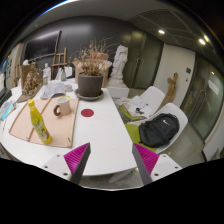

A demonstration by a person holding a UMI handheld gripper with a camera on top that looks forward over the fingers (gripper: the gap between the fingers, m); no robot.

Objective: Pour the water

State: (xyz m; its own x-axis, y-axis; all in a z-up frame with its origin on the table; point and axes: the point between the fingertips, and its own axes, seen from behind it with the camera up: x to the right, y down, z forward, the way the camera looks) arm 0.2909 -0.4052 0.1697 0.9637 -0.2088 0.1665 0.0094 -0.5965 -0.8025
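One yellow bottle [39, 122] beyond open tool [112, 163], apart, leftward

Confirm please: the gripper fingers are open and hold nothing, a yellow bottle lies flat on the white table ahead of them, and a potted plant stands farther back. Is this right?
Not quite. The gripper view shows the yellow bottle standing upright, not lying flat, on the white table. The rest holds: the gripper is open and empty, and the potted plant stands farther back.
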